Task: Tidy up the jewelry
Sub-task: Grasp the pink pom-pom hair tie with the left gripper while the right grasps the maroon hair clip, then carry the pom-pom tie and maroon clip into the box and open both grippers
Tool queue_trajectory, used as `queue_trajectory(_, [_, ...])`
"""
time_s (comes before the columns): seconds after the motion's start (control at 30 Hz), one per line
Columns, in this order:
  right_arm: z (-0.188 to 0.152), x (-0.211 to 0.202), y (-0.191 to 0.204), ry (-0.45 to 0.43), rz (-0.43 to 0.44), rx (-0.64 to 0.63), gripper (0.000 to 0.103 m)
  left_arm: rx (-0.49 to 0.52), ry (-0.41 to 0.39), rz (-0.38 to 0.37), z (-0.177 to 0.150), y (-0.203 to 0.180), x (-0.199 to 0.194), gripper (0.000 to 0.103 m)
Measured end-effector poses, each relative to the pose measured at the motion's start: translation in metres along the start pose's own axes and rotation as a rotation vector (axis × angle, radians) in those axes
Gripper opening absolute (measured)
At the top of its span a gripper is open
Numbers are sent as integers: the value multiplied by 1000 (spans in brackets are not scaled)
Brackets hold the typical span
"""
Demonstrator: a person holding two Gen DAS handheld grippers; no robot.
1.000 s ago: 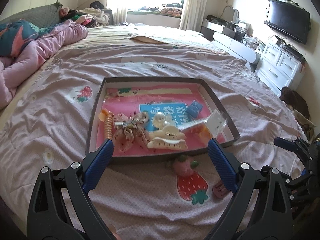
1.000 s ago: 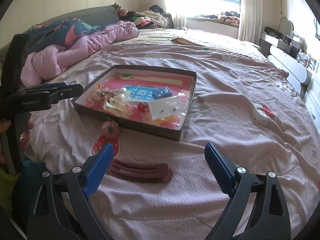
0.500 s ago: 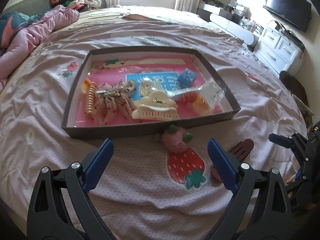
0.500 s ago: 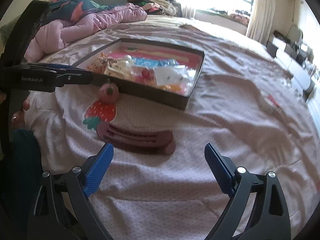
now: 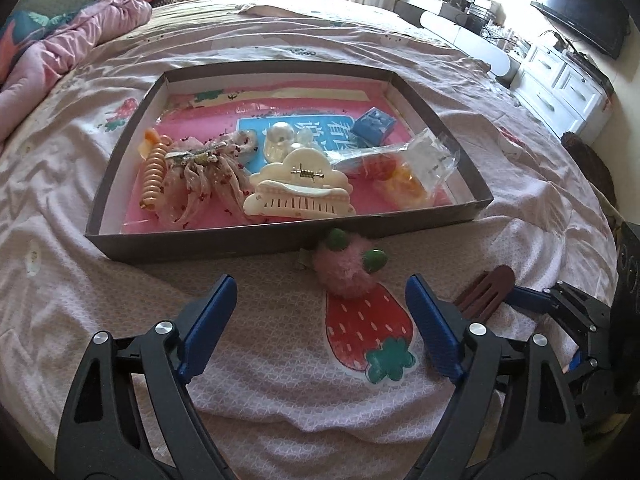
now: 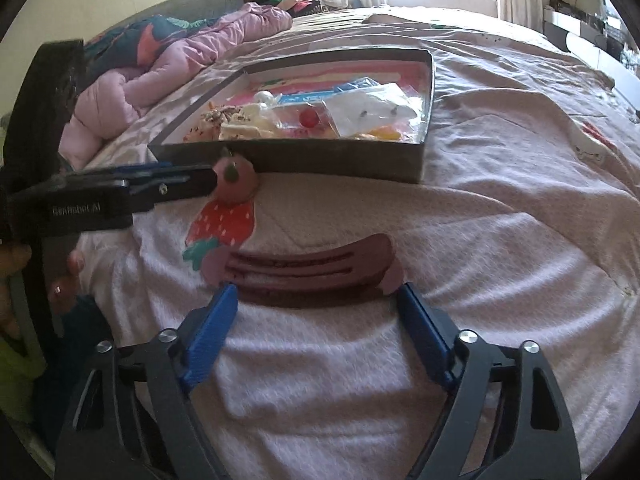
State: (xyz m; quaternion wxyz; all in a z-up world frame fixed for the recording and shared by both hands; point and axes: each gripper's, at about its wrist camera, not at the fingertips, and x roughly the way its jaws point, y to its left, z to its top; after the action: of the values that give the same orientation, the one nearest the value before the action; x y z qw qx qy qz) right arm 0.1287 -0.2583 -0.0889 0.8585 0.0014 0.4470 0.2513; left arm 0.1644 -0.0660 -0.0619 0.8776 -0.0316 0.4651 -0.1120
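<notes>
The right gripper (image 6: 316, 296) is held wide open just short of the dark red hair clip (image 6: 304, 276) lying on the bedspread (image 6: 500, 240). The left gripper (image 5: 320, 292), also spread wide, is pointed at the fuzzy pink strawberry clip (image 5: 346, 270), which is found against the near wall of the tray (image 5: 200, 244). A cream claw clip (image 5: 300, 188) is seen inside the tray.

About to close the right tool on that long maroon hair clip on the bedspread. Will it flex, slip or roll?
The maroon hair clip looks like moulded plastic with slots, so probably stiff and light. It lies flat and curved on the soft bedspread, so rolling seems unlikely. Its smooth surface may slip between the right tool pads.
</notes>
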Motion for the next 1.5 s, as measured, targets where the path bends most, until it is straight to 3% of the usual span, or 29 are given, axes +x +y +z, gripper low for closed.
queue_trajectory(0.1, [7,4,-6,-11,27,29,73,-9,9,-2,1,2,5,72])
queue_trajectory(0.23, [18,11,-16,-18,54,67,58,-25,29,-12,2,4,12,59])
queue_trajectory(0.33, [24,17,-19,-13,73,83,55,-42,46,-31,3,7,18,58])
queue_trajectory(0.43, [28,24,-14,-7,59,62,52,-54,59,-51,4,8,22,53])
queue_trajectory(0.57, [32,27,-11,-13,52,42,40,-42,64,-66,5,5,25,44])
queue_trajectory(0.9, [31,6,-17,-67,51,41,31,25,60,-80,4,-7,22,30])
queue_trajectory(0.93, [31,2,-19,-75,47,45,31,25,50,-90,4,-8,19,26])
queue_trajectory(0.97, [31,0,-19,-80,45,47,31,29,44,-107,4,-10,17,9])
queue_trajectory(1.5, [47,-44,-24,-166,-20,32,30,37,-64,-123,10,-10,-24,9])
